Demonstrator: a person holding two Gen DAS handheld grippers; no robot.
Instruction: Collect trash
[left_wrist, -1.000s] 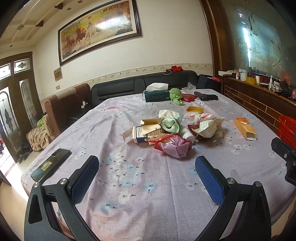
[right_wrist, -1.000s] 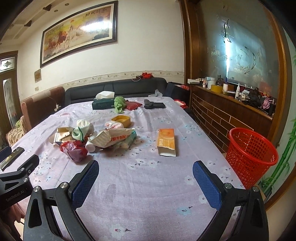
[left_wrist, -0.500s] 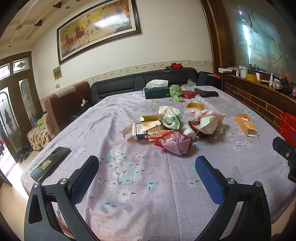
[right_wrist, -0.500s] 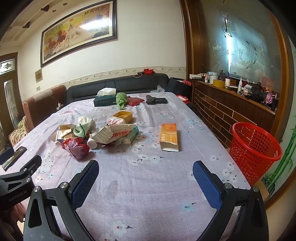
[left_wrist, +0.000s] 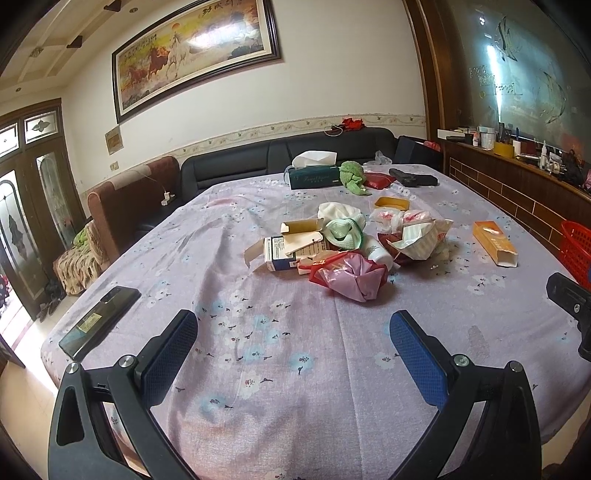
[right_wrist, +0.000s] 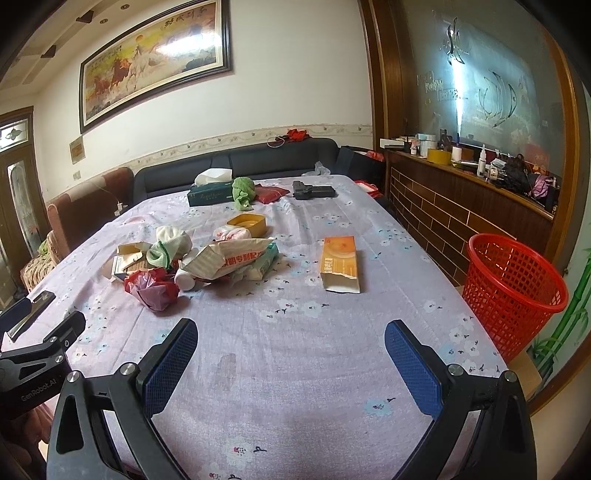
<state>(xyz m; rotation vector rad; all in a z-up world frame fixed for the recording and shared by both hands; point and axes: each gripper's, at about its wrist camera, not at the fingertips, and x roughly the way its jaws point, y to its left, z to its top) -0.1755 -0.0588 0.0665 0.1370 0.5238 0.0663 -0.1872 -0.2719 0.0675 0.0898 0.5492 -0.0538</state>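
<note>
A heap of trash lies mid-table: a crumpled pink and red bag (left_wrist: 351, 278) (right_wrist: 153, 288), torn cardboard boxes (left_wrist: 291, 247) (right_wrist: 127, 260), a green and white wrapper (left_wrist: 343, 234), and a crumpled paper package (left_wrist: 421, 238) (right_wrist: 236, 258). An orange box (left_wrist: 495, 243) (right_wrist: 340, 264) lies apart to the right. A red mesh basket (right_wrist: 511, 291) (left_wrist: 576, 249) stands on the floor off the table's right edge. My left gripper (left_wrist: 291, 345) and right gripper (right_wrist: 290, 345) both hover open over the near cloth, holding nothing.
A purple flowered tablecloth (left_wrist: 258, 332) covers the table. A black phone (left_wrist: 99, 321) lies near the left edge. At the far end sit a tissue box (left_wrist: 314, 175), a green cloth (left_wrist: 352, 175), a red pouch (right_wrist: 271, 194) and a black object (right_wrist: 314, 191). A yellow tub (right_wrist: 247, 223) sits behind the heap.
Both grippers have drawn back and tilted slightly; the heap and the orange box sit a little farther off in both views. Nothing on the table has moved.
</note>
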